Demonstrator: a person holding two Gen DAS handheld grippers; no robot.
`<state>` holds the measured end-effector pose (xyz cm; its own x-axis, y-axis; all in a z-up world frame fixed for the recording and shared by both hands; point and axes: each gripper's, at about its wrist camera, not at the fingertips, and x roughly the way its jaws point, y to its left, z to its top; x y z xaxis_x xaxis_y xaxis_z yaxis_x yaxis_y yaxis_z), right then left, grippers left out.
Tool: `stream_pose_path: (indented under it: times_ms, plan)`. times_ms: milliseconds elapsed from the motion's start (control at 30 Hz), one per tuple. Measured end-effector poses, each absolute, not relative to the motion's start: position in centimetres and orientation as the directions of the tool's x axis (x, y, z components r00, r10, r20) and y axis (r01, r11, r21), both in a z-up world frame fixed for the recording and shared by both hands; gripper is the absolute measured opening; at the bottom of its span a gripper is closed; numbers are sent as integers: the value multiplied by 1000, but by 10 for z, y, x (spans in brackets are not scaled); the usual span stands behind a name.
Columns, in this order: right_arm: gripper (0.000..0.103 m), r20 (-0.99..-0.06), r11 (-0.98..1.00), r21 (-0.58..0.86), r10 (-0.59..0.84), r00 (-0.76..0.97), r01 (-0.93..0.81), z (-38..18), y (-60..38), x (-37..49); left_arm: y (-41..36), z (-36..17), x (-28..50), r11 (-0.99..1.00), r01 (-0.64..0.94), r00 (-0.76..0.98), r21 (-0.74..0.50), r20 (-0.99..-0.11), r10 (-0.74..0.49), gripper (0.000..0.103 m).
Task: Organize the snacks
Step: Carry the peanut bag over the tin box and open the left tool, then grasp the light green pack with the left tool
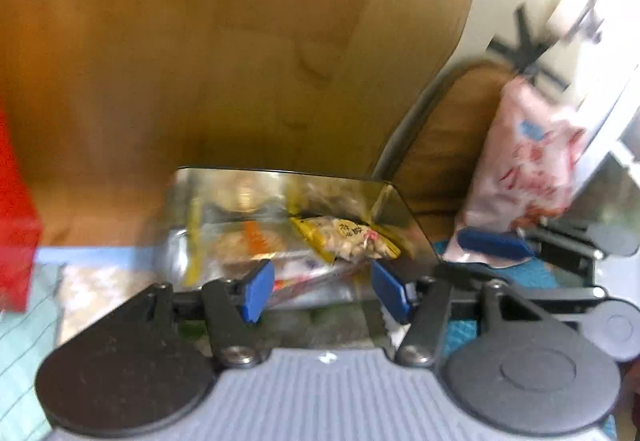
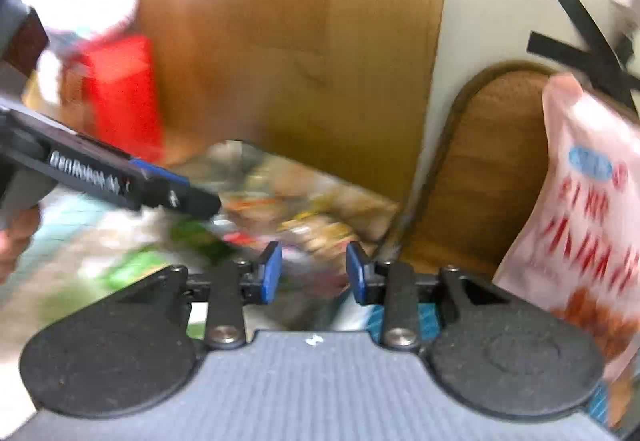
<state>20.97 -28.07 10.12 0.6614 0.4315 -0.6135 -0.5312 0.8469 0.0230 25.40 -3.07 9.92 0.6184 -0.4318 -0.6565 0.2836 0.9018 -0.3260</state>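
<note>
A clear plastic box stands against a wooden panel and holds several snack packets, among them a yellow-edged bag of nuts. My left gripper is open at the box's near rim, empty. A pink snack bag leans at the right by a chair; it also shows in the right wrist view. My right gripper is open and empty, in front of the blurred box. The left gripper's finger reaches in from the left there.
A red box stands at the left, also in the right wrist view. A bag of pale snacks lies on a light blue cloth. A brown chair back stands at the right. Green packets lie blurred on the table.
</note>
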Motion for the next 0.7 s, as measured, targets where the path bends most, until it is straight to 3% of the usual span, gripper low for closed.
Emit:
stream_pose_path:
  times_ms: [133, 333, 467, 567, 700]
  plan:
    - [38, -690, 828, 201, 499, 524, -524, 74, -287, 185, 17, 90, 201, 884, 246, 615, -397, -641, -459, 56]
    - [38, -759, 857, 204, 444, 476, -474, 36, -284, 167, 63, 45, 149, 870, 126, 589, -477, -670, -453, 56]
    - [38, -742, 775, 263, 543, 392, -575, 35, -264, 143, 81, 19, 135, 853, 58, 579, -519, -678, -452, 54]
    - [37, -733, 665, 295, 618, 285, -686, 43, -243, 117, 79, 16, 125, 832, 92, 567, -548, -657, -496, 53]
    - [37, -705, 699, 218, 596, 385, -681, 64, -260, 127, 74, 40, 114, 845, 150, 582, -513, -645, -495, 53]
